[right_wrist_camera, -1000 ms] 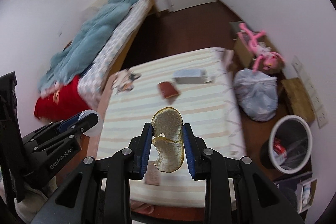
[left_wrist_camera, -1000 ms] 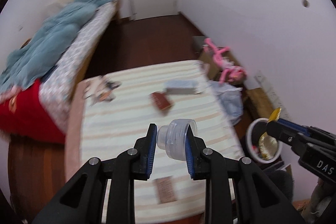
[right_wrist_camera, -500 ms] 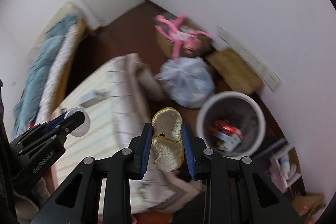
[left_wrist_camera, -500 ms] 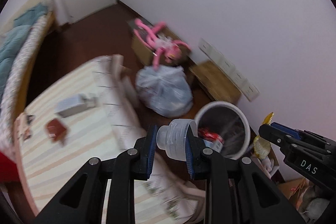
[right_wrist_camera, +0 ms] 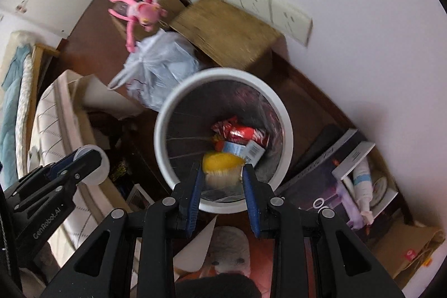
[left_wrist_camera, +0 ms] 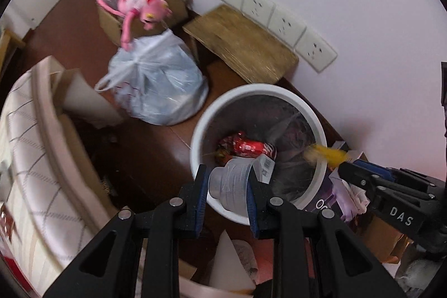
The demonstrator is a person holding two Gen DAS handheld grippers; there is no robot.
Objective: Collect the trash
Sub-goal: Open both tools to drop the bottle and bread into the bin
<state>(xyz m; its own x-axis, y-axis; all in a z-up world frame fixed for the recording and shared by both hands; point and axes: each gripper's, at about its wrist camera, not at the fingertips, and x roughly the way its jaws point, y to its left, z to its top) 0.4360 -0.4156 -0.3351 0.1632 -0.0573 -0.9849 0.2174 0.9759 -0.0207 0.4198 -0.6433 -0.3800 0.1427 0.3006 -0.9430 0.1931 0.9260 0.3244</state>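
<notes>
The left tool (left_wrist_camera: 227, 187) was clamped on a clear plastic cup (left_wrist_camera: 232, 182), held by its ribbed sides with its long axis lying along the fingers, narrower closed end pointing away. The right tool (right_wrist_camera: 222, 180) was closed tight on a crumpled yellow-gold wrapper (right_wrist_camera: 222, 162), seen blurred in both views. In the left wrist view the same wrapper (left_wrist_camera: 327, 154) showed at the tip of the right tool (left_wrist_camera: 345, 165), over the right rim of the bin.

The relation that mattered was tool over bin. The white-rimmed bin (left_wrist_camera: 212, 113) lay directly below and just beyond the left tool; the cup was seen against the near part of its opening, close to the near rim. From the right wrist the bin (right_wrist_camera: 167, 108) sat centred under the wrapper, so the right tool was judged the better placed for a release, while the cup seemed to need a little more travel towards the middle.

Inside the dark liner lay a red can (right_wrist_camera: 245, 134) and a barcoded packet (right_wrist_camera: 252, 150). A tied plastic bag (left_wrist_camera: 156, 83) stood on the floor to the far left of the bin, and a pink soft toy (left_wrist_camera: 139, 6) lay on a box beyond it.
</notes>
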